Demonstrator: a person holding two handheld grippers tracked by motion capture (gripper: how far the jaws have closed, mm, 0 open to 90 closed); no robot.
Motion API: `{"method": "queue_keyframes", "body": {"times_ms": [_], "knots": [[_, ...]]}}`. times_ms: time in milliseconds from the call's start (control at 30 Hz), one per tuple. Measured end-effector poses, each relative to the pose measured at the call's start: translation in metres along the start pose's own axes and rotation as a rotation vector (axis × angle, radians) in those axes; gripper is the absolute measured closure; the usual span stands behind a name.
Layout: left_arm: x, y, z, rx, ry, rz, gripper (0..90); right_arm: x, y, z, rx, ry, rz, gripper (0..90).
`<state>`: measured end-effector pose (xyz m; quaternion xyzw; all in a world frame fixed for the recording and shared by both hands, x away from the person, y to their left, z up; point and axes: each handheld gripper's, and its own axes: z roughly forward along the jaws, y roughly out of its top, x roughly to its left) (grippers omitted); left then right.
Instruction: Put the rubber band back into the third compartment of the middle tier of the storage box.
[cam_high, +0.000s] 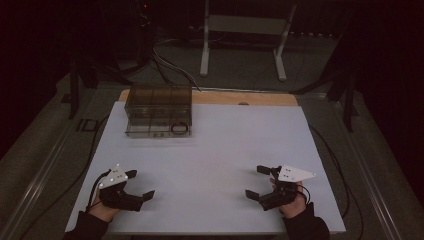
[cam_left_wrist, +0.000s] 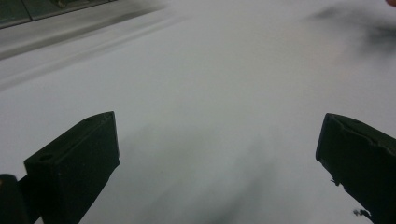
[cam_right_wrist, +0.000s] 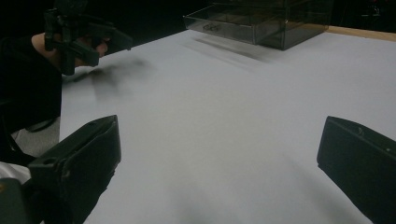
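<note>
Near table's front edge | left tool (cam_high: 141, 185) released | right tool (cam_high: 256, 181) released | clear box (cam_high: 159, 111) far-left, well apart

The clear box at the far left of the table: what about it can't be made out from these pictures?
- Clear box, high view: the contents are too small and dim; a dark ring shows at its front right, identity unclear.
- Right gripper view: the top edge cuts it off.
- Left gripper view: only a blurred corner shows at the top edge.

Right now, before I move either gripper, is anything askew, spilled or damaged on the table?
Nothing stands out. The clear box sits upright at the far left of the white sheet. Both the left gripper and right gripper hang open near the front edge, holding nothing.
</note>
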<state>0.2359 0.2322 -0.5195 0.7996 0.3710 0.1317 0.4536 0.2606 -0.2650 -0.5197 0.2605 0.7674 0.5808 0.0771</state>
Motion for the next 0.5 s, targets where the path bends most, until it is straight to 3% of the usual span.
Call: {"method": "queue_keyframes", "body": {"times_ms": [200,500], "knots": [[0.0010,-0.0093,-0.0036,-0.003,0.019,0.003,0.3,0.0004,-0.0001,0.0017,0.005,0.005,-0.001,0.0],[0.0020,-0.0097,-0.0048,-0.023,0.022,-0.003,0.3,0.0000,-0.0003,0.0035,0.010,0.010,0.003,0.0]]}}
